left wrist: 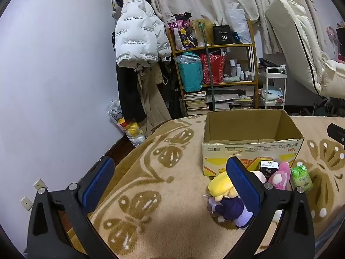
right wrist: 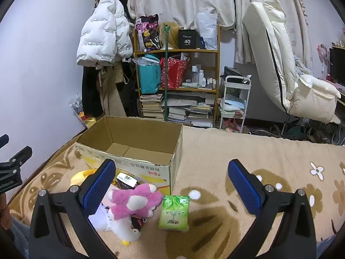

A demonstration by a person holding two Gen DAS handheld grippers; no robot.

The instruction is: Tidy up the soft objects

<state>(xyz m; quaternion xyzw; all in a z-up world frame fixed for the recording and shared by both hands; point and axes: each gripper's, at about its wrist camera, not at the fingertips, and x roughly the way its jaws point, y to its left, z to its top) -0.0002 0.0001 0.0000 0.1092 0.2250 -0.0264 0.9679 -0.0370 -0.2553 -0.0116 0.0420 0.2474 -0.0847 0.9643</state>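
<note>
The left gripper [left wrist: 170,177] hovers over bare blanket [left wrist: 163,194], its jaws wide apart and holding nothing. At about 3 o'clock from it lies the yellow-haired doll [left wrist: 224,196], just beside the right jaw's pad, so it is probably the nearest pick for this side. The bed edge drops to the floor at 9 o'clock, so there is little spare room that way.

The cardboard box [right wrist: 129,151] stands open at 12 o'clock, flaps out of the way and its floor bare. It looks set there to receive the soft things, and none is in it yet.

The toys are heaped against the box's front wall: the pink plush [right wrist: 133,200], a dark small pack [right wrist: 126,180], then the green tissue pack [right wrist: 173,212] standing just clear of the box corner.

The right gripper [right wrist: 170,187] hangs above the tissue pack, jaws likewise apart and empty. From 1 to 4 o'clock the blanket is open, giving free room to swing.
</note>
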